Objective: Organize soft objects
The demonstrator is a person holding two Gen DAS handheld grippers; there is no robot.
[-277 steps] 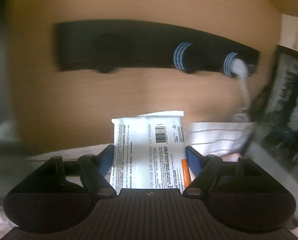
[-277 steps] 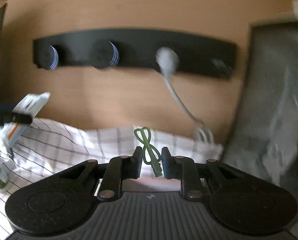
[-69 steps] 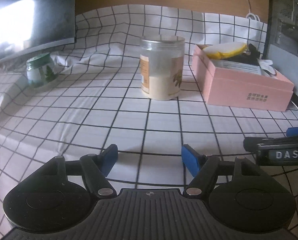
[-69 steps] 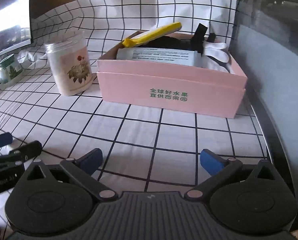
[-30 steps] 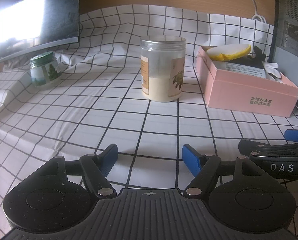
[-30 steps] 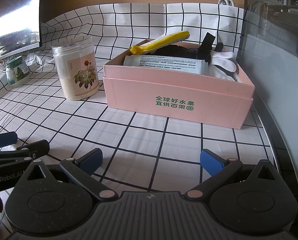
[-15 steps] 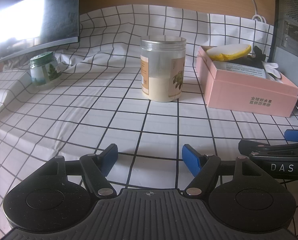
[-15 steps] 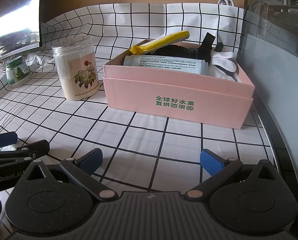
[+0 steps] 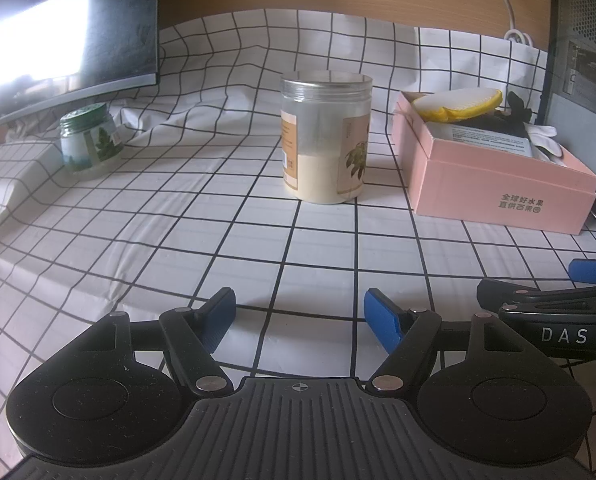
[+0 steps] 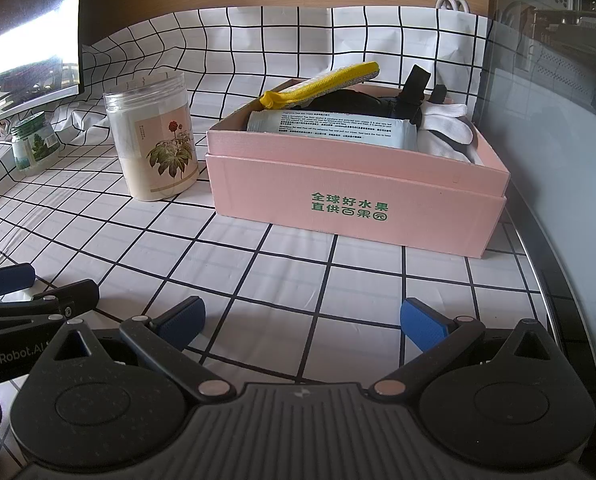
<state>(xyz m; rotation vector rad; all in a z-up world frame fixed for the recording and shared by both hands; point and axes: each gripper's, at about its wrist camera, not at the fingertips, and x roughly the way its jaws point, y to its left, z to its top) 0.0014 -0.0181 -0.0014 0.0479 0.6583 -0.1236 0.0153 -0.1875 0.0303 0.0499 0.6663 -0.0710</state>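
Left wrist view: left gripper is spread wide and empty, low over the cloth. The jar stands ahead. The box sits just right of the jar; a yellow pad and a packet lie in it. A small jar stands well left of the jar.

Right wrist view: right gripper is spread wide and empty, facing the box. In the box: yellow pad, packet, white glove, black item. The jar stands just left of the box.
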